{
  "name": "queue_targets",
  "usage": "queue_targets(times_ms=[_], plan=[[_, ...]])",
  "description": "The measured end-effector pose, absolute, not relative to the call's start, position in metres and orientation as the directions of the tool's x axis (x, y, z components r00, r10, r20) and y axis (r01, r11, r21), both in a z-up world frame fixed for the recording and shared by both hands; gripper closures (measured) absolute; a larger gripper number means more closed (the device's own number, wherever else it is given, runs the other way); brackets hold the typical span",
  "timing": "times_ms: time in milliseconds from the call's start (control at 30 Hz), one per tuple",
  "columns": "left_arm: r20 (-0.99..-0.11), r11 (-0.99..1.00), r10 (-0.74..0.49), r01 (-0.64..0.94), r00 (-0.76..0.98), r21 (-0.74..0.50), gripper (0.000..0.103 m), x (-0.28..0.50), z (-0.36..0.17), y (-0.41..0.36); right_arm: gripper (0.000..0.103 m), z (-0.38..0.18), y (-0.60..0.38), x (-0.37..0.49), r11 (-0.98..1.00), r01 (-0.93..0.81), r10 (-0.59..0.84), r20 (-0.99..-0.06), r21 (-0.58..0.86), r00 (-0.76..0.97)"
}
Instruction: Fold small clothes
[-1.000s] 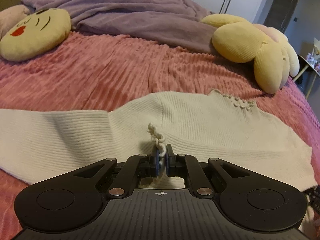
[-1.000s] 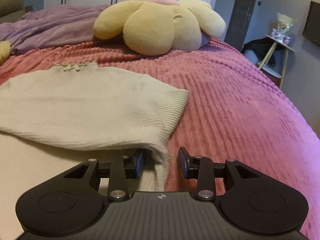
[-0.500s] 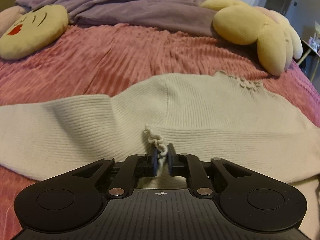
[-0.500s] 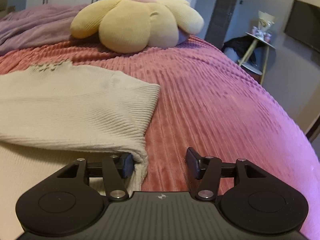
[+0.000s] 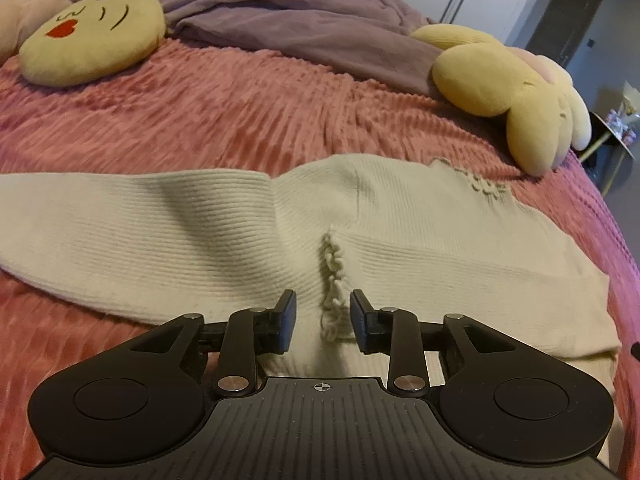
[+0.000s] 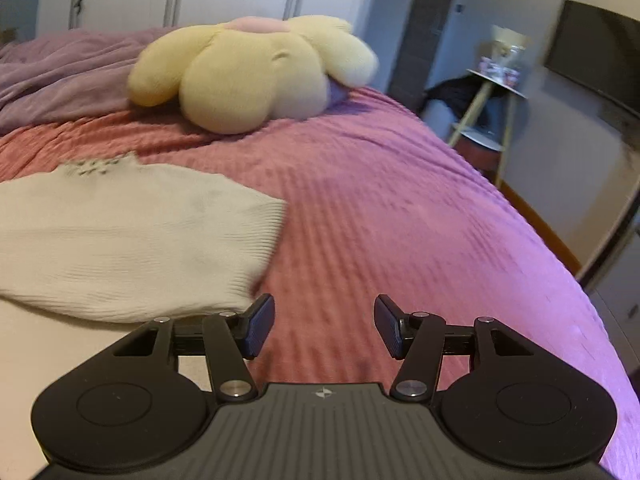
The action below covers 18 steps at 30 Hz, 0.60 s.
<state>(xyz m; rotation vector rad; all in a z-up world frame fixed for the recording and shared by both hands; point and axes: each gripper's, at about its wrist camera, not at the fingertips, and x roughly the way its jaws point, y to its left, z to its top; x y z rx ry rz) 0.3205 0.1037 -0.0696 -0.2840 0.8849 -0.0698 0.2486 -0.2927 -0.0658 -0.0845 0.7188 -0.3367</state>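
Note:
A cream ribbed knit sweater lies on the pink bedspread, one sleeve stretched out to the left and the other folded across the body. Its frilly cuff edge lies loose between the fingers of my left gripper, which is open and holds nothing. In the right wrist view the sweater lies to the left. My right gripper is open and empty over the bare bedspread, just right of the sweater's edge.
A yellow flower-shaped plush cushion and a purple blanket lie at the far side of the bed. A kiss-face emoji pillow lies far left. A small side table stands beyond the bed's right edge.
My left gripper has opened and let go of the frilly cuff, which now lies on the sweater. My right gripper has moved right, off the sweater's edge, with its jaws wider.

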Motion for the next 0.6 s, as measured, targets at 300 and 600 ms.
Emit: queue_targets(times_ms=[300,600], plan=[[-0.775,0.965,-0.174,-0.053,0.608,-0.258,0.07,0.333,-0.082,0.084,0.07,-0.073,-0.243,0.271,0.978,0.064,-0.172,-0.594,-0.2,0.786],[-0.773,0.941,-0.185,-0.117,0.607,-0.317,0.066,0.335,-0.09,0.114,0.067,-0.122,-0.239,0.283,0.93,0.011,-0.254,-0.618,-0.368,0.745]])
